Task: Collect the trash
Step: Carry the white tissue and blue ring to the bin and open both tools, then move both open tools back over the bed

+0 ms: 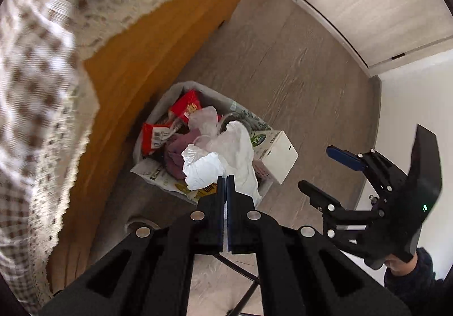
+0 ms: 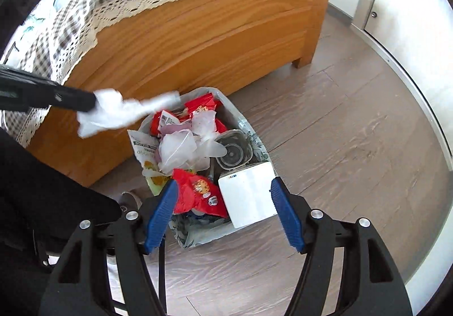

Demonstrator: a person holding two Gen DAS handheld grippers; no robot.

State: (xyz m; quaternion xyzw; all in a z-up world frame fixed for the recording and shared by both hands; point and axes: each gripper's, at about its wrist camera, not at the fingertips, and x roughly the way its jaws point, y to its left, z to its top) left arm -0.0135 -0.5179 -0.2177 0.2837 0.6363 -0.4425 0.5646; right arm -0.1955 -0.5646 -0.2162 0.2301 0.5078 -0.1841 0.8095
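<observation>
Left gripper (image 1: 226, 178): fingers clenched on crumpled white plastic bag (image 1: 223, 158), hanging from their tips above overfilled grey trash bin (image 2: 230, 99). Right gripper (image 2: 223, 212): fingers released, nothing between; red snack wrapper (image 2: 198, 194) and white carton (image 2: 246, 195) just beyond. Wooden bed frame (image 2: 198, 32) behind bin.

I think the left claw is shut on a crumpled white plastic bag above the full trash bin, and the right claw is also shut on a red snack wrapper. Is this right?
Not entirely. The right claw is open and holds nothing, as the right wrist view shows. The red snack wrapper lies in the full trash bin. The left claw is indeed shut on the crumpled white plastic bag.
</observation>
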